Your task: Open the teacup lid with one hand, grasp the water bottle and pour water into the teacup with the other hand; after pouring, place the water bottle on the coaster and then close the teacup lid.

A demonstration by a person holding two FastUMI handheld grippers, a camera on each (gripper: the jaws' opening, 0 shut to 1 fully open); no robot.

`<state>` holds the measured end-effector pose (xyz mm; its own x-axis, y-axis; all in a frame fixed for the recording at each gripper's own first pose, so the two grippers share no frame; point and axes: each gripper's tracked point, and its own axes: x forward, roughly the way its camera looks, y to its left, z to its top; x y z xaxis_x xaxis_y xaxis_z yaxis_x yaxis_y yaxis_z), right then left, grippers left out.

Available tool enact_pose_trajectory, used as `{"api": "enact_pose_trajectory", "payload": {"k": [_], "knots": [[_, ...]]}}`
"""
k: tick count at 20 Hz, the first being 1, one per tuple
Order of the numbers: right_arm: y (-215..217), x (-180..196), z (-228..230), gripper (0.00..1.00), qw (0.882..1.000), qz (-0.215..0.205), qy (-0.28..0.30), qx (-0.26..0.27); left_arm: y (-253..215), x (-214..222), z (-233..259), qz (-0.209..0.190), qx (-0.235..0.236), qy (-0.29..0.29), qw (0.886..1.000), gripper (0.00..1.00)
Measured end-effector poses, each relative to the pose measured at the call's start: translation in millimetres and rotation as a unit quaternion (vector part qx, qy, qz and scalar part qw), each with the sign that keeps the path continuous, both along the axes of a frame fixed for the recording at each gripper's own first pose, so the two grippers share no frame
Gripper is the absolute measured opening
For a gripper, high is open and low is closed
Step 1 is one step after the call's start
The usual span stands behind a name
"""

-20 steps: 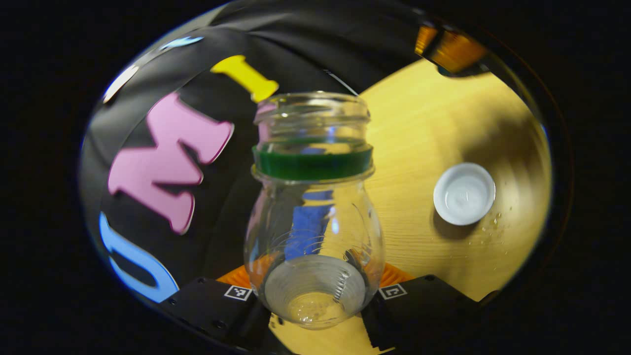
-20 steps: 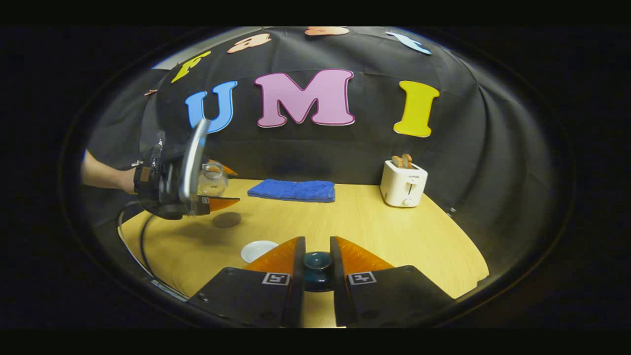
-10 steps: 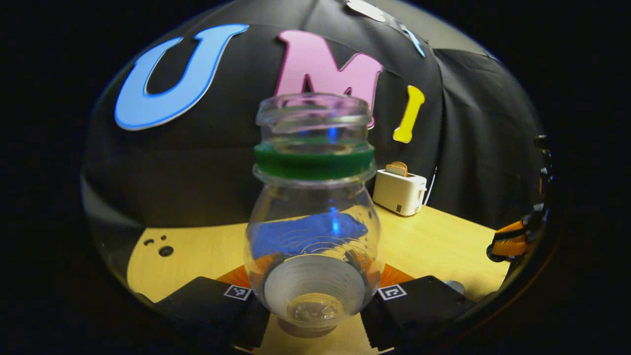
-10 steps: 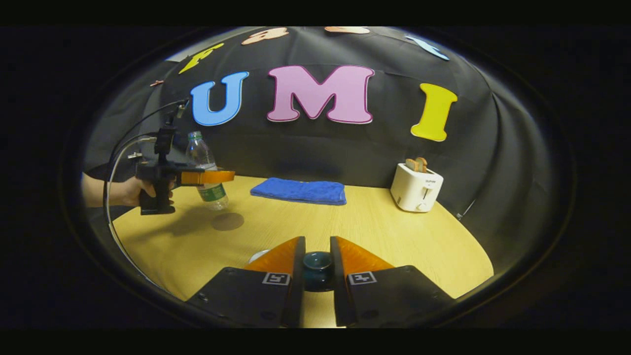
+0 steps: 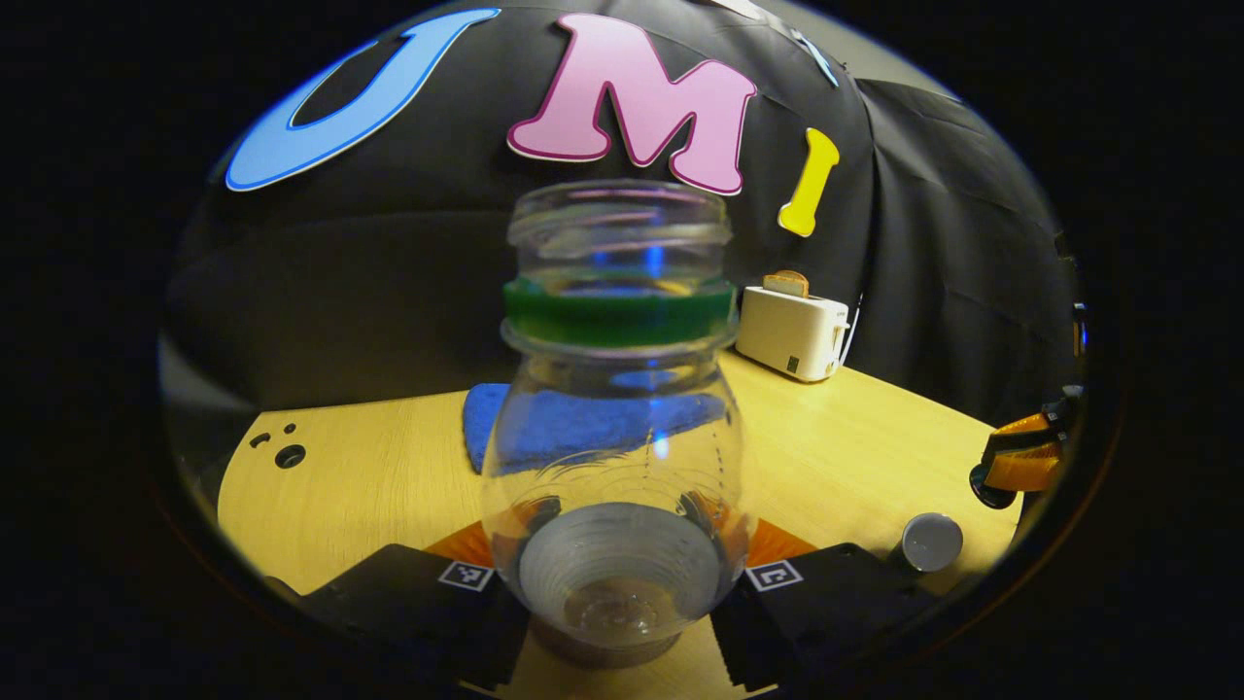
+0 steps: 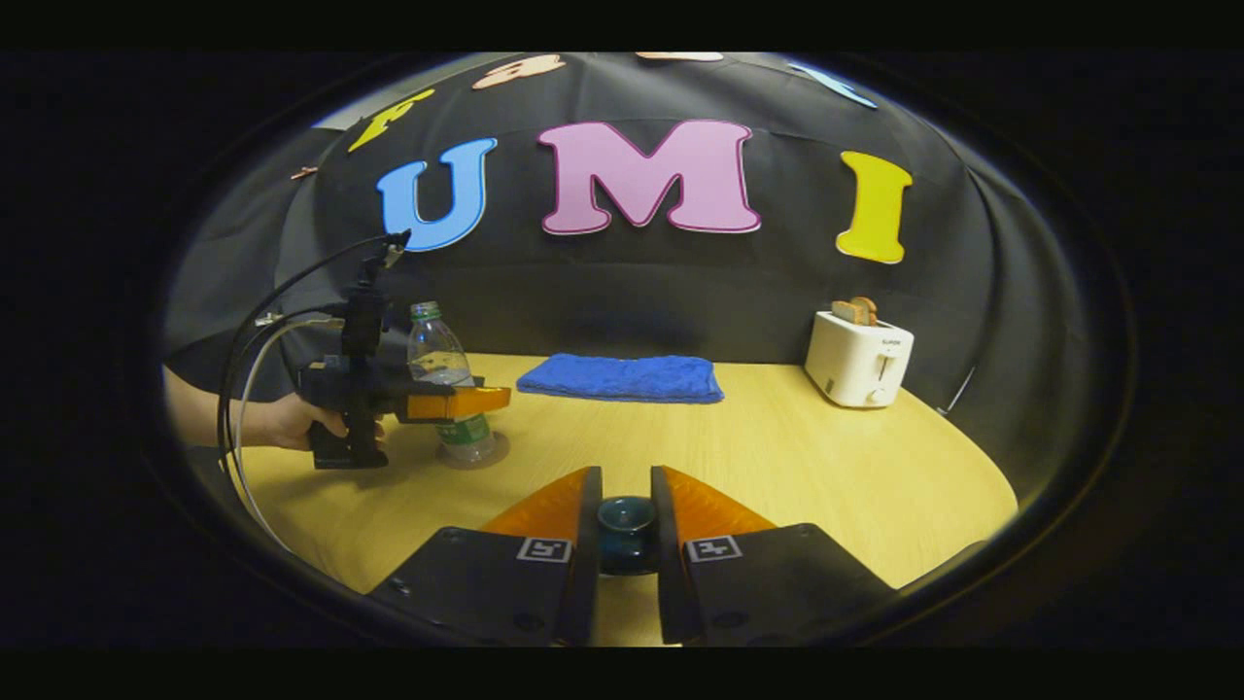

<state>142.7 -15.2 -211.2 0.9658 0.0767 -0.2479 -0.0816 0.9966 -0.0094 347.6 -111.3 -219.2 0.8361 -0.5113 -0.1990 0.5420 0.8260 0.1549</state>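
The left hand-held gripper [image 6: 457, 402] pinched the upright water bottle [image 6: 445, 374], seemingly resting on the coaster [image 6: 478, 455] on the worktop [image 6: 777, 457]. The right hand-held gripper [image 6: 626, 515] pinched the teacup lid [image 6: 625, 517]. Next, releasing the bottle seemed due, then closing the teacup [image 5: 931, 541].

**A:** Any print to call out there?

**B:** There's a green label band [image 6: 466, 428] on the clear plastic water bottle [image 6: 449, 389], but the lettering is far too small to make out.

**A:** And the white two-slot toaster [image 6: 858, 365], well off to the right of the bottle?

**B:** It has a small dark mark on its front, unreadable.

**A:** Anything closer in?

**B:** Yes, square black-and-white coded markers [image 5: 465, 576], one on either side of the bottle's base, on the left gripper [image 5: 622, 544]. There's another pair in front of the bottle, on the right gripper [image 6: 625, 510]. They're patterns only, no words or numbers.
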Motion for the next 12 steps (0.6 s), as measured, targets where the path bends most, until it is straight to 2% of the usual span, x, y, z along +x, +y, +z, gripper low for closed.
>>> {"api": "enact_pose_trajectory", "payload": {"k": [1, 2, 3, 4, 6, 12], "knots": [[2, 5, 0, 0.28, 1.0, 0.001, -0.001, 0.004, 0, 1, 1, 0.003, 0.0, 0.002, 1.0, 0.8], [4, 8, -2, 0.23, 1.0, 0.0, -0.001, 0.008, 2, 1, 0, 0.009, 0.004, 0.005, 1.0, 0.81], [5, 10, -2, 0.28, 1.0, -0.001, -0.002, 0.011, 2, 1, -2, 0.015, 0.01, 0.008, 1.0, 0.82], [6, 10, -1, 0.28, 1.0, -0.002, -0.002, 0.013, 3, -2, -3, 0.019, 0.016, 0.011, 1.0, 0.83], [6, 8, 1, 0.28, 1.0, -0.003, -0.002, 0.012, 9, -9, -4, 0.022, 0.018, 0.017, 0.999, 0.99], [7, 3, -3, 0.28, 1.0, 0.003, -0.002, 0.007, 34, -41, -20, 0.053, 0.032, 0.055, 0.997, 0.98]]}}
